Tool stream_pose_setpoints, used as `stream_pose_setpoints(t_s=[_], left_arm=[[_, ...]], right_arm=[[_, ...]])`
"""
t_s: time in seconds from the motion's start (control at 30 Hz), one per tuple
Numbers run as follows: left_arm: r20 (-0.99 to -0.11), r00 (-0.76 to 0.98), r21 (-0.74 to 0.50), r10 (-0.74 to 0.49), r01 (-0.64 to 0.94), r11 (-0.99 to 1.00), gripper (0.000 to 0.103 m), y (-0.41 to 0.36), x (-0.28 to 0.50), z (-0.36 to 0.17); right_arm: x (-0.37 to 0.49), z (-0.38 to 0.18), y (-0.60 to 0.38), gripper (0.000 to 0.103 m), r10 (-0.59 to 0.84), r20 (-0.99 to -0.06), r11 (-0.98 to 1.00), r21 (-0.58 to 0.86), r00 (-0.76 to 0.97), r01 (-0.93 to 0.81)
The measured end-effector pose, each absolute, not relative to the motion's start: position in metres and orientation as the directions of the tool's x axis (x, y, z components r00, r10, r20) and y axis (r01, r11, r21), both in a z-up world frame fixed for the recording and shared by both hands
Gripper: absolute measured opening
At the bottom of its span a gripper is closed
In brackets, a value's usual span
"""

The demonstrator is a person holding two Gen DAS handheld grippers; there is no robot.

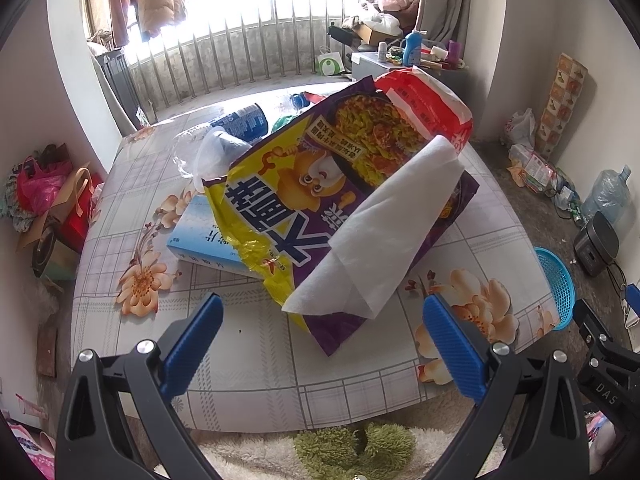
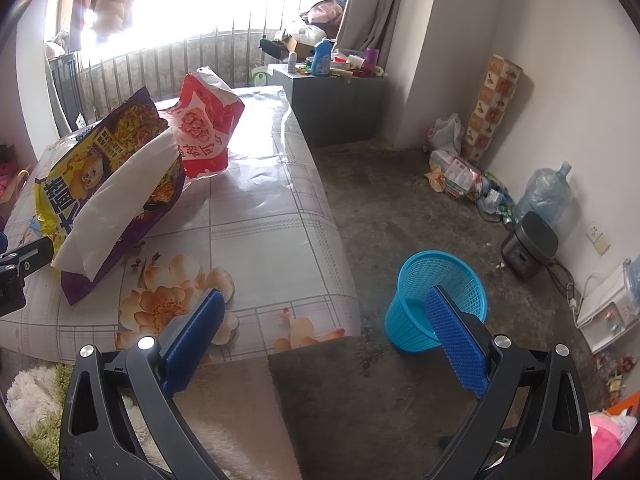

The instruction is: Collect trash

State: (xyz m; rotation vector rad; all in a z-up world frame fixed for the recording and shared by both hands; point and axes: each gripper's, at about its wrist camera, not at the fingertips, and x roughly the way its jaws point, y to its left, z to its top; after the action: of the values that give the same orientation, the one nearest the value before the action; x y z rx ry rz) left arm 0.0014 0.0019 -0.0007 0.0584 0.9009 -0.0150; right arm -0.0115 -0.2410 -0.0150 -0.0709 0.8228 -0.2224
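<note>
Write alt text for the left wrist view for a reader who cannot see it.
The open left gripper hovers over a floral-cloth table, its blue jaws spread before a purple-and-yellow noodle bag with a white tissue draped across it. Behind lie a red bag, a plastic bottle and a blue box; a blue basket stands right of the table.

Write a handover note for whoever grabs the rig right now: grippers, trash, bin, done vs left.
Left gripper: open, empty, over the table edge facing the pile.
Right gripper: open, empty, aimed toward the blue basket on the floor beside the table.
Trash on the table: purple-yellow noodle bag with a white tissue on it, red snack bag, plastic bottle, light-blue box.
Done: nothing seen in the basket.
Left: all of it; the tissue is nearest.
</note>
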Motion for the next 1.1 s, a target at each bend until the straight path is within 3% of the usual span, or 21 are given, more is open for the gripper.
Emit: stream_pose_setpoints(t_s=[0.8,1.1], left_arm=[[-0.808,0.589,0.031,0.021,0.007,1.000,0.098,0.013,0.010,-0.010],[-0.769,0.633,-0.110,-0.088,0.005,0.994,0.098,0.053,0.025,-0.009]], right_arm=[[-0.003,-0.009,-0.248,0.096,-0.144,-0.722,0.988,-0.062,0.677,0.144],[0.020,0.006,-0.220,0.096,0.033,-0.664,0.996,0.080,0.747,0.026]])
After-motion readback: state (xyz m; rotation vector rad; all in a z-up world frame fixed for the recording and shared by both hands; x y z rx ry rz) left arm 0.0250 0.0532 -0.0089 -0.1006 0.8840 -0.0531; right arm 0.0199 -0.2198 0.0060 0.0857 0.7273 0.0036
